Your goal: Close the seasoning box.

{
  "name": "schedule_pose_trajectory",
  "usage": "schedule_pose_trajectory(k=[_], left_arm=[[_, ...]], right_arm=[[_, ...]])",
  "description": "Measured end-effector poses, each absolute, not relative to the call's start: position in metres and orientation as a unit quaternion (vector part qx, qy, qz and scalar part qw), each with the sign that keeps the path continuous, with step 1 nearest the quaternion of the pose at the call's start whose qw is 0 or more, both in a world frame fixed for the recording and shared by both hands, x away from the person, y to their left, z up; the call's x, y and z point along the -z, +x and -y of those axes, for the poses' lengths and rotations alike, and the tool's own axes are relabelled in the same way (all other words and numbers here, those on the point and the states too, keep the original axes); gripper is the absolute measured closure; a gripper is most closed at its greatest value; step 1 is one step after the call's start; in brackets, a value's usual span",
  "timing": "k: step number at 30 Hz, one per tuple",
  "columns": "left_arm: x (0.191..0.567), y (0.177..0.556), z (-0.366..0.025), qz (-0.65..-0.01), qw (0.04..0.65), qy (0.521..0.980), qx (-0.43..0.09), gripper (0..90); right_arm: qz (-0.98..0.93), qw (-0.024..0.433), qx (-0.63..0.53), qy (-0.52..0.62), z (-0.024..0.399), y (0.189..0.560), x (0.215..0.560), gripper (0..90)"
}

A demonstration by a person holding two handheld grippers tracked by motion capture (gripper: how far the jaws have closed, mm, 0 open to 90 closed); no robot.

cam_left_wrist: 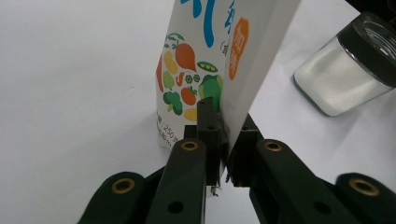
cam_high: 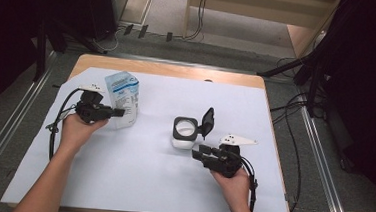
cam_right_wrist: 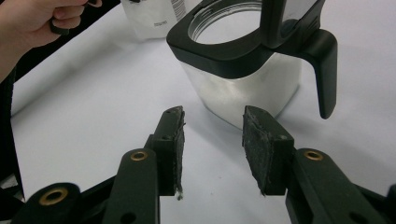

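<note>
A white pouch (cam_high: 121, 97) printed with blue text stands upright at the table's left. In the left gripper view its face shows printed vegetables (cam_left_wrist: 210, 56). My left gripper (cam_high: 120, 113) is shut on the pouch's thin side edge near its bottom, and the pads (cam_left_wrist: 208, 135) pinch that edge. A clear square jar (cam_high: 184, 132) with a black rim sits mid-table, its black flip lid (cam_high: 207, 121) standing open. My right gripper (cam_high: 196, 153) is open just in front of the jar (cam_right_wrist: 243, 70), with nothing between its pads (cam_right_wrist: 266, 144).
A pale sheet (cam_high: 146, 168) covers the wooden table (cam_high: 178, 71). The jar (cam_left_wrist: 345, 74) shows to the right of the pouch in the left gripper view. Cables trail from both grippers. Metal rails and dark stands flank the table.
</note>
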State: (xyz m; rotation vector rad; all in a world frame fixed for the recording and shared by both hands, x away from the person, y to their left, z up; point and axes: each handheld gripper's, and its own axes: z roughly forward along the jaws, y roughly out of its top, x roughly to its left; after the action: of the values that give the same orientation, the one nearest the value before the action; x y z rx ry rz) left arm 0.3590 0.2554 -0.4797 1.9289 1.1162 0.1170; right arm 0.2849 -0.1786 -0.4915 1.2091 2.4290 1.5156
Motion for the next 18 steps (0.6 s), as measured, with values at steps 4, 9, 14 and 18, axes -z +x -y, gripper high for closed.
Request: schedule_pose_trajectory(k=[4, 9, 14, 18], left_arm=[[0.4812, 0.3575, -0.254, -0.447, 0.441, 0.777, -0.046, 83.2], [0.4804, 0.3564, -0.2521, -0.446, 0.435, 0.781, -0.047, 77.8], [0.4803, 0.3558, -0.2504, -0.447, 0.436, 0.78, -0.052, 73.1], [0.4788, 0.3548, -0.2495, -0.445, 0.44, 0.778, -0.051, 68.4]], right_arm=[[-0.779, 0.015, -0.488, 0.393, 0.1789, 0.2865, 0.4918, 60.0], [-0.78, 0.02, -0.489, 0.391, 0.1796, 0.2867, 0.4905, 60.2], [-0.782, 0.024, -0.487, 0.389, 0.1798, 0.2871, 0.4903, 60.3], [-0.781, 0.025, -0.486, 0.39, 0.1803, 0.2871, 0.4899, 60.5]])
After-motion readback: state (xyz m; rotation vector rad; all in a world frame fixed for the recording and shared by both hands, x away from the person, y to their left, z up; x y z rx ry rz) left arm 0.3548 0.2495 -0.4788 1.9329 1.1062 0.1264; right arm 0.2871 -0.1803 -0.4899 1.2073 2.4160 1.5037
